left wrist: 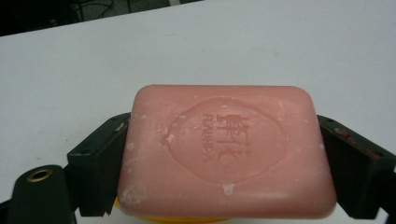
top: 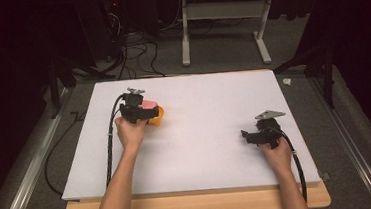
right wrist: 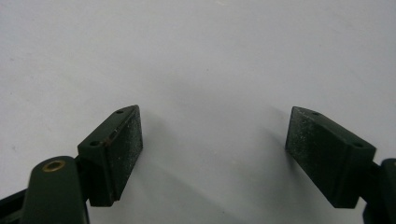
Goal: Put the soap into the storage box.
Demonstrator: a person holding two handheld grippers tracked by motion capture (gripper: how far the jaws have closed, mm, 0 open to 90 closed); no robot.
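Observation:
A pink bar of soap (left wrist: 224, 149) with a stamped oval mark sits between the two black jaws of my left gripper (left wrist: 224, 163), which is shut on its short ends. Under the soap a yellow dish (left wrist: 173, 219) shows as a thin rim. From above, the soap (top: 148, 105) and the yellow dish (top: 158, 117) lie at the table's left, under my left gripper (top: 146, 115). My right gripper (top: 249, 137) rests at the right side of the table. Its jaws stand wide apart over bare white surface, the right gripper (right wrist: 212, 140) open and holding nothing.
The white table top (top: 209, 107) lies on a wooden board (top: 196, 206). Black cables (top: 109, 145) trail from each gripper toward the front edge. Beyond the far edge stand a white metal frame (top: 221, 16) and tangled cords on a grey floor.

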